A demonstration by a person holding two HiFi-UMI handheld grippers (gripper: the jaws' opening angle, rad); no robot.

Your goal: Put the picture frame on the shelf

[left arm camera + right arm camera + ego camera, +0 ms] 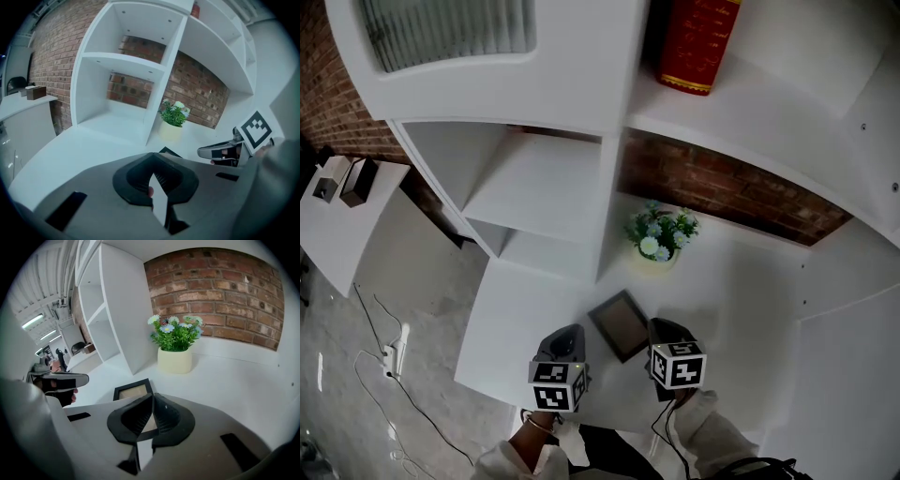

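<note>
1. The left gripper point(153, 155) is held low over the near part of the white table point(511, 328). Its jaws are pressed together tip to tip with nothing between them.
2. The right gripper point(152, 396) is level with it, a little to the right. Its jaws are also clenched and empty, and the tips point at the near edge of the picture frame.
3. The picture frame point(622, 325) lies flat on the table between the two grippers, not on the shelf. It has a dark border and a pale brownish middle, and it sits at an angle to the table edge. The right gripper is just beside it, and I cannot tell whether they touch.
4. Farther back on the table stands a plant point(661, 234), with green leaves and pale flowers in a cream pot. It is close to an upright panel of the shelf.
5. The white shelf point(544, 192) has open compartments to the left of the plant, with a brick wall point(722, 192) behind.
6. A red book point(698, 42) stands upright on a higher board.
7. Off to the left are a side table point(347, 234) with small boxes point(358, 181) on it, and a power strip point(391, 356) with its cable on the floor.
</note>
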